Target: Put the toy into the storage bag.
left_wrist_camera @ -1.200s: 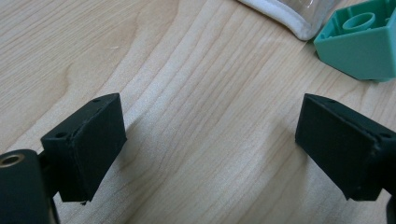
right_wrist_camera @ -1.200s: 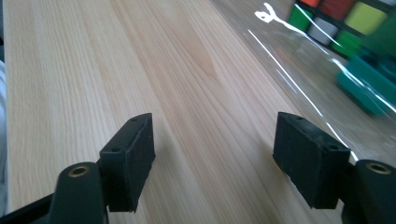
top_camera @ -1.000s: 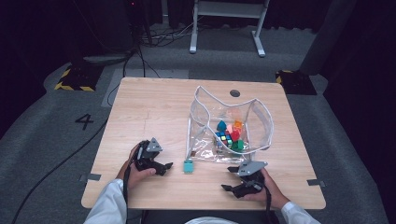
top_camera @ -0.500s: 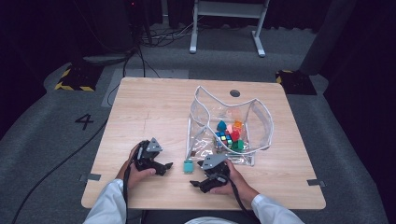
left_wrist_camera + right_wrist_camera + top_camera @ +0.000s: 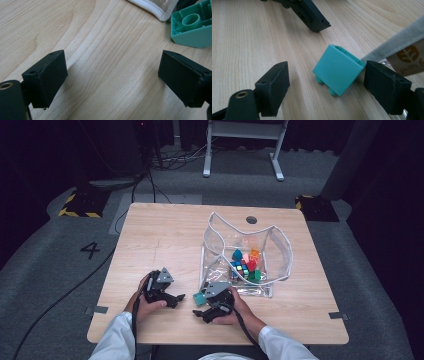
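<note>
One teal toy brick (image 5: pixel 338 68) lies loose on the table (image 5: pixel 165 230), at about 7 o'clock from the clear bag (image 5: pixel 245 255), which already holds several bright toys (image 5: pixel 245 262). Judging by that, packing is nearly finished, with this last piece left to grab and drop in. The right gripper (image 5: pixel 332 87) has just been opening, jaws spread around the brick without pinching it. The left gripper (image 5: pixel 112 82), at 9 o'clock of the brick, rests spread and empty.
</note>
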{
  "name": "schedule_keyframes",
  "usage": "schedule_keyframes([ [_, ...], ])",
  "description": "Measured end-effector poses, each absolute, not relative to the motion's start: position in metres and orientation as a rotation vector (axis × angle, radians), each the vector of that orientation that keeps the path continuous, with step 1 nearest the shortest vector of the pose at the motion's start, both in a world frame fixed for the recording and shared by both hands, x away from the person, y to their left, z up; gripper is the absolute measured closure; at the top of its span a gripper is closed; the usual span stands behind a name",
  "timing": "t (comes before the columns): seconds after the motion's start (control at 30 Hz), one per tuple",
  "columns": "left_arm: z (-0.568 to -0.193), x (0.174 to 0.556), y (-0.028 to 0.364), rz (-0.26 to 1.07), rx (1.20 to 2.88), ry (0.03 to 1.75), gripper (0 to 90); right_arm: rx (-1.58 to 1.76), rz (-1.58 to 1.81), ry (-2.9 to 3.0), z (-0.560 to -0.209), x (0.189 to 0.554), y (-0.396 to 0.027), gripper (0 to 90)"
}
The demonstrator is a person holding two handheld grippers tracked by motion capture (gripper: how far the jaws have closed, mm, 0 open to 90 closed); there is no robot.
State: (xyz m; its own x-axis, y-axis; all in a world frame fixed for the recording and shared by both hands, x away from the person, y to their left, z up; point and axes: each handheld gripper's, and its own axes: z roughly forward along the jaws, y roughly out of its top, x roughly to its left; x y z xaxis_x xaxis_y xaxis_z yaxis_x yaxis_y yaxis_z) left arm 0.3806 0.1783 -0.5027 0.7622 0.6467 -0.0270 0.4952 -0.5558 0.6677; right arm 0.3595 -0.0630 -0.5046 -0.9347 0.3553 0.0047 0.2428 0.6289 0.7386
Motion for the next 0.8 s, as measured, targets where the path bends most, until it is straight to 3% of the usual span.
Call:
schedule_keyframes([
  [0.3, -0.503, 0.381, 0.178, 0.29, 2.277, 0.846, 8.7, 0.458, 1.181, 2.707, -0.505, 0.362, -0.058, 21.7],
  [0.5, -0.503, 0.381, 0.178, 0.29, 2.28, 0.841, 8.7, 0.437, 1.2, 2.703, -0.504, 0.36, -0.056, 33.7],
  [0.63, -0.503, 0.381, 0.178, 0.29, 2.279, 0.841, 8.7, 0.457, 1.251, 2.713, -0.504, 0.353, -0.055, 50.3],
  [0.67, -0.503, 0.381, 0.178, 0.29, 2.279, 0.841, 8.7, 0.457, 1.251, 2.713, -0.504, 0.353, -0.055, 50.3],
  [0.7, -0.503, 0.381, 0.178, 0.29, 2.277, 0.847, 8.7, 0.411, 1.243, 2.723, -0.503, 0.352, -0.056, 56.8],
  [0.8, -0.503, 0.381, 0.178, 0.292, 2.277, 0.846, 8.7, 0.397, 1.243, 2.721, -0.503, 0.351, -0.058, 58.6],
])
